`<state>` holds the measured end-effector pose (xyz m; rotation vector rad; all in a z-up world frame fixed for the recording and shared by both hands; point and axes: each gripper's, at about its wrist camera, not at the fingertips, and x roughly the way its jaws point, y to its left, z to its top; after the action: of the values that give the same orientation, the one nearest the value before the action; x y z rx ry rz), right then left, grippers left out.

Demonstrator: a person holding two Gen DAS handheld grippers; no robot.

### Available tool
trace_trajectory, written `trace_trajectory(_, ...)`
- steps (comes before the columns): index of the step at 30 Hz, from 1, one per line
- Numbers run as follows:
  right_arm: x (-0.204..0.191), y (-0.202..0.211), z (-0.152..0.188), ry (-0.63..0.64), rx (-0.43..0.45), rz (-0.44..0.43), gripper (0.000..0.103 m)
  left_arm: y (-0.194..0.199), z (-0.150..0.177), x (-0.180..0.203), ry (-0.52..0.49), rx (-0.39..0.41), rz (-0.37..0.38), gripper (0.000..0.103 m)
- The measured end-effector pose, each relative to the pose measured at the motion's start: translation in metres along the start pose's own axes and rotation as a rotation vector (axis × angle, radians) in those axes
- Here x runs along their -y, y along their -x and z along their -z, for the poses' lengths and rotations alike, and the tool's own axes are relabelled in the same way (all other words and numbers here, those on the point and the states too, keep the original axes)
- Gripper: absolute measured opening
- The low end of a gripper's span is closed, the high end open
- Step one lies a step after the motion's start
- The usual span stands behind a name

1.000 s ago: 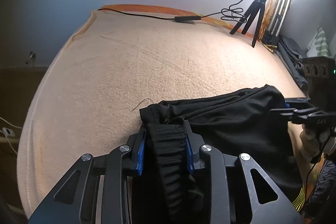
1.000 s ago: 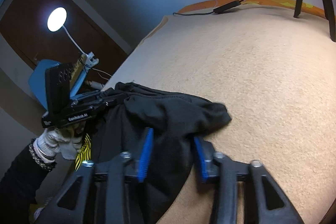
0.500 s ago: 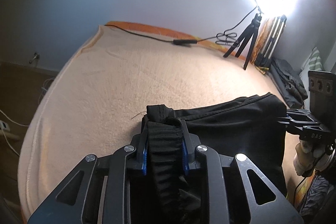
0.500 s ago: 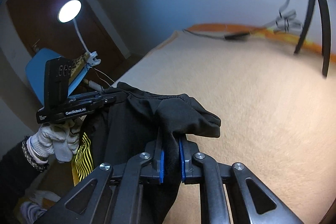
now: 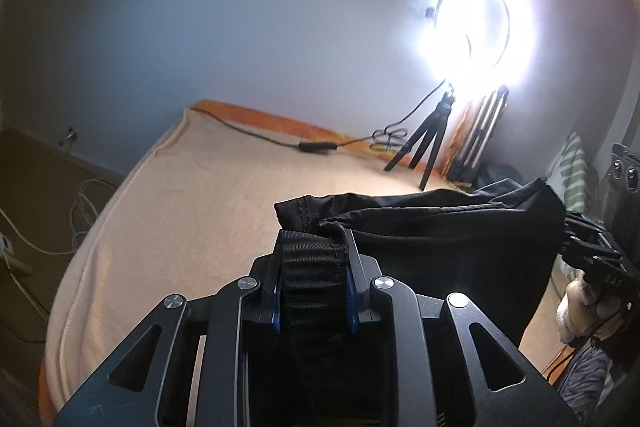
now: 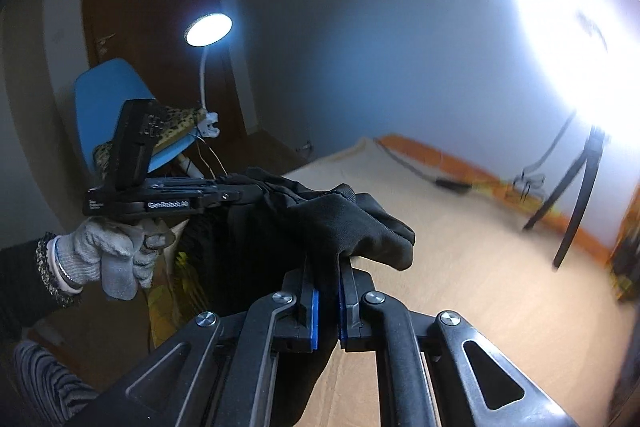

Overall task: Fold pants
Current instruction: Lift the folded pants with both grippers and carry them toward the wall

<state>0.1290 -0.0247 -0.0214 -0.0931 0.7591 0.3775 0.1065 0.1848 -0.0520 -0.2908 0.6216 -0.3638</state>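
Black pants (image 5: 448, 239) held up off the bed (image 5: 192, 211) between both tools, stretched from one to the other with the rest of the cloth hanging down below.

Left hand-held gripper (image 5: 313, 267): clamped on the ribbed elastic waistband, thick bunch of it between the blue pads, so the jaws stand narrow rather than fully together. Its jaws have just been closing a little further on that band. In the right wrist view the same tool (image 6: 256, 191) shows from the side, held by a hand in a grey knit glove (image 6: 108, 255), dark sleeve behind it.

Right hand-held gripper (image 6: 327, 291): jaws almost together, thin fold of pants fabric pinched between the blue pads, a lump of cloth flopping over the tips. It has just been closing onto that fold. From the left wrist view it sits at the far right edge (image 5: 576, 235), gloved hand below it (partly cut off).

Bed has a beige blanket, orange edge along the far side. Cable with inline switch (image 5: 316, 147) lies across the far end. Ring light (image 5: 476, 27) on a tripod (image 5: 428, 143) at the far right, very bright. Desk lamp (image 6: 208, 30) and blue chair (image 6: 108, 95) beside the bed.
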Motion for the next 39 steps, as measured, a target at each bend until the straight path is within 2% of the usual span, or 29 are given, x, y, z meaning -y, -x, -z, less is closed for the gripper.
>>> trace_trajectory(7, -0.019, 0.04, -0.033, 0.19, 0.01, 0.087, 0.004, 0.016, -0.015, 0.031, 0.018, 0.084, 0.046, 0.021)
trace_trajectory(13, -0.012, 0.086, -0.048, 0.247, 0.03, 0.179, 0.004, 0.027, -0.034, 0.08, -0.033, 0.139, 0.077, 0.02)
trace_trajectory(20, 0.009, 0.145, -0.051, 0.233, 0.048, 0.236, 0.004, 0.03, -0.041, 0.132, -0.034, 0.203, 0.143, 0.02)
trace_trajectory(27, 0.034, 0.187, -0.062, 0.203, 0.055, 0.254, 0.004, 0.011, -0.03, 0.168, 0.068, 0.213, 0.245, 0.02)
trace_trajectory(32, 0.056, 0.211, -0.066, 0.195, 0.034, 0.254, 0.004, -0.003, -0.026, 0.199, 0.082, 0.222, 0.28, 0.02)
trace_trajectory(39, 0.089, 0.229, -0.069, 0.217, 0.016, 0.272, 0.004, -0.01, -0.028, 0.225, 0.088, 0.227, 0.293, 0.02)
